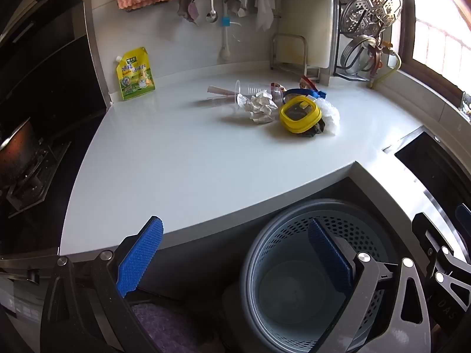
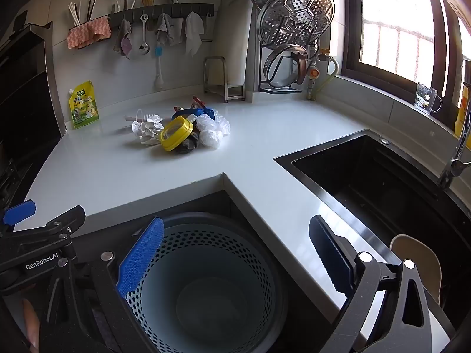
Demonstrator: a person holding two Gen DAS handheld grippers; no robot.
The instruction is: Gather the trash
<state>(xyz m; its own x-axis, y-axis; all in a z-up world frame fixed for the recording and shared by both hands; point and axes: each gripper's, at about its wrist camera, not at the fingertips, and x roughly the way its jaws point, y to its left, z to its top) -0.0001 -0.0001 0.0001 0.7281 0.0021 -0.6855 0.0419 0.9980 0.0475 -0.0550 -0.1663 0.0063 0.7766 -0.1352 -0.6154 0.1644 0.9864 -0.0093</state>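
A pile of trash lies on the white counter (image 1: 176,158): crumpled paper (image 1: 259,104), a clear plastic cup (image 1: 250,92), a yellow lid (image 1: 300,114), white plastic wrap (image 1: 331,114) and blue scraps (image 1: 297,91). The pile also shows in the right wrist view, with the yellow lid (image 2: 176,133) in front. A grey perforated bin (image 1: 294,279) stands on the floor below the counter corner; it looks empty in the right wrist view (image 2: 212,288). My left gripper (image 1: 235,259) is open and empty, above the bin and counter edge. My right gripper (image 2: 235,256) is open and empty above the bin.
A yellow-green pouch (image 1: 135,75) leans on the back wall. A black stove (image 1: 26,158) is at left. A dark sink (image 2: 382,182) with a faucet (image 2: 459,153) is at right. Cloths and utensils hang on a wall rail (image 2: 159,11). A steamer rack (image 2: 294,14) stands in the corner.
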